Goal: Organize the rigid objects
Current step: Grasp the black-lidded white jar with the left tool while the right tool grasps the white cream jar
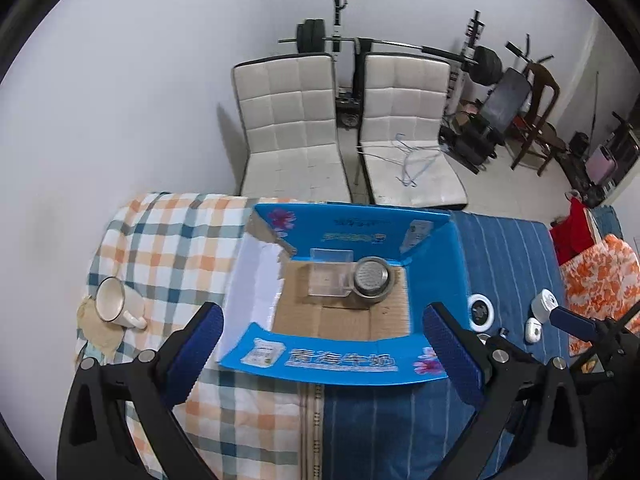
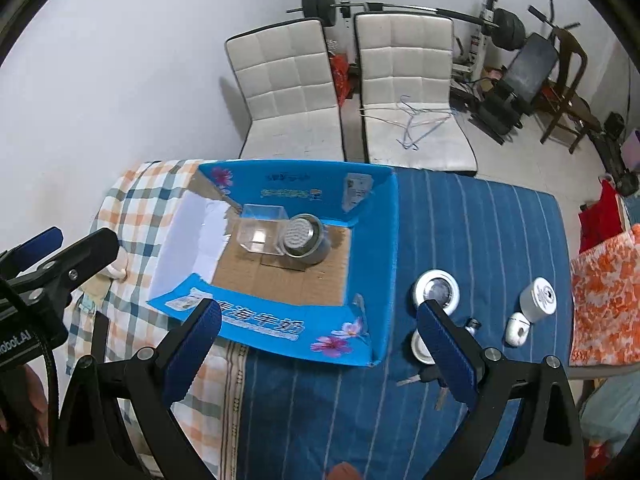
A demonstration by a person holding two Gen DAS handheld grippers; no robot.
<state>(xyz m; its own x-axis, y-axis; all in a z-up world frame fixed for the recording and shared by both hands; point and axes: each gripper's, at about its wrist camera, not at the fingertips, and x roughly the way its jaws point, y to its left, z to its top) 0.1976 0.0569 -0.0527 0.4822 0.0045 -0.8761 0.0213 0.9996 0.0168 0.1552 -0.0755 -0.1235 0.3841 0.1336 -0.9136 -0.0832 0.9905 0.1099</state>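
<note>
An open blue cardboard box (image 1: 344, 364) (image 2: 372, 264) sits on the cloth-covered table. Inside it stand a clear plastic cube (image 1: 330, 276) (image 2: 262, 234) and a steel cup with a perforated top (image 1: 372, 278) (image 2: 304, 238), side by side. My left gripper (image 1: 324, 344) is open and empty, hovering over the box's near wall. My right gripper (image 2: 320, 344) is open and empty, above the box's near right corner. A white mug (image 1: 116, 302) lies on its side on the checked cloth to the left. On the blue cloth to the right lie a white ring light (image 2: 436, 292) (image 1: 482, 310), a white round jar (image 2: 540, 300), a small white case (image 2: 518, 330), a silver disc (image 2: 420, 348) and keys (image 2: 420, 380).
Two white padded chairs (image 1: 288, 128) (image 1: 404, 120) stand beyond the table's far edge, hangers on the right one. Gym equipment (image 1: 488, 76) lines the back wall. An orange patterned cloth (image 2: 604, 292) lies at the right. The left gripper's body shows in the right wrist view (image 2: 56, 264).
</note>
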